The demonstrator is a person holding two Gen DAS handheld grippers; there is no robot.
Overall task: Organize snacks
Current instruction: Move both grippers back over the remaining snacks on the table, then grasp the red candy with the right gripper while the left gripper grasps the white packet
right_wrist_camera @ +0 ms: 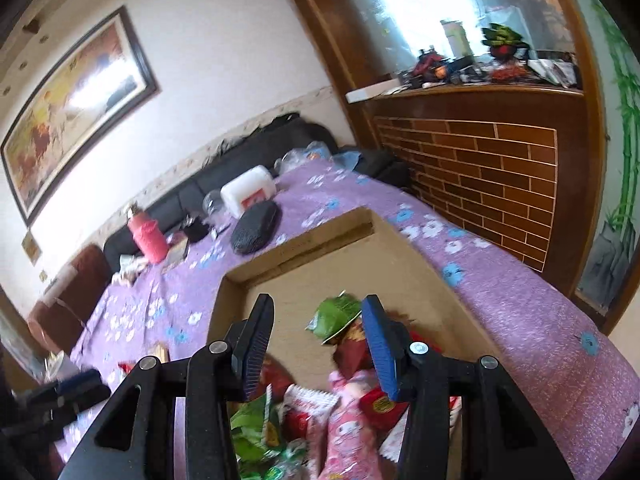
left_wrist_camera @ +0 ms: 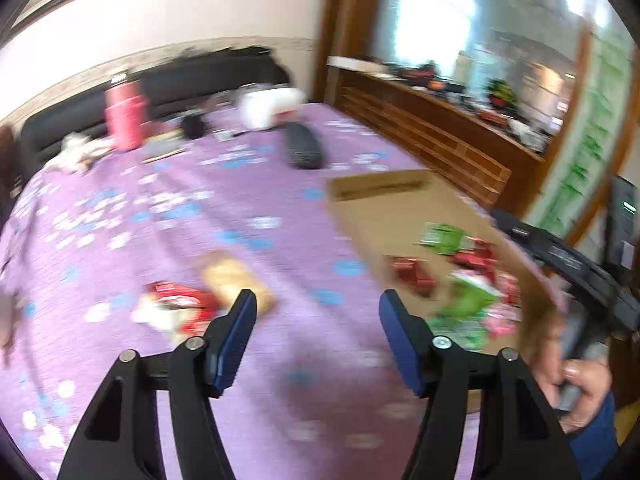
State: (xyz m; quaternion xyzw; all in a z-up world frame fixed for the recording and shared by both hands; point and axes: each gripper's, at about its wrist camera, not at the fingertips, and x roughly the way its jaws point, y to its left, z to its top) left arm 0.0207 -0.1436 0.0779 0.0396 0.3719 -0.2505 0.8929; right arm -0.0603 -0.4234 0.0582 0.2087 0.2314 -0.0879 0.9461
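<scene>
both tools (left_wrist_camera: pixel 318 300) (right_wrist_camera: pixel 318 306) wide open, empty; snack packets (right_wrist_camera: pixel 344 420) in cardboard box (right_wrist_camera: pixel 404 264); labels too blurred, perhaps unreadable.

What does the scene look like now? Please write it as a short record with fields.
surface: purple flowered cloth
container: cardboard box, open top
in box: green packet, pink packet, red packets
outside box: red packet and tan packet, on the cloth
left gripper: open, empty, above the cloth
right gripper: open, empty, over the box
</scene>
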